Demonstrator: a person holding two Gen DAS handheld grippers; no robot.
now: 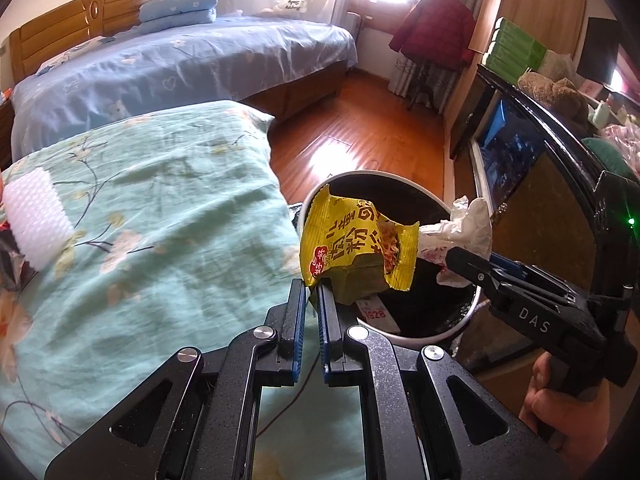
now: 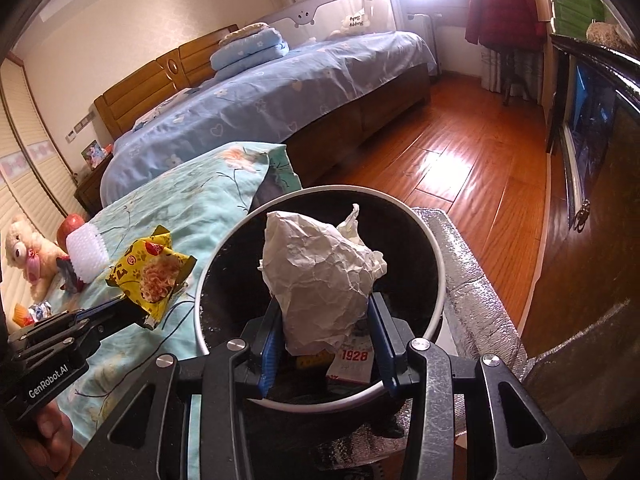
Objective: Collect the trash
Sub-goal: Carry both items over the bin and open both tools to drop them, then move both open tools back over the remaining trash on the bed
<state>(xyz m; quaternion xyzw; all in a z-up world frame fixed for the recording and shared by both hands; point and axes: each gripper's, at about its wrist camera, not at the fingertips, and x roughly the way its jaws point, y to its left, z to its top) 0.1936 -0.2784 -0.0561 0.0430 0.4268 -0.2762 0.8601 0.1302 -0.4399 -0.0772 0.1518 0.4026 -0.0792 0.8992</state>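
Your left claw [image 1: 313,292] was pinched nearly shut on a corner of the yellow snack wrapper [image 1: 356,240], which hung at the near rim of the black bin [image 1: 460,320]; your right claw [image 2: 326,332] was partly open around the crumpled paper [image 2: 320,272], right over the bin's mouth. The wrapper looked to be only partly over the opening, so letting go early could have dropped it onto the green quilt [image 1: 160,200]
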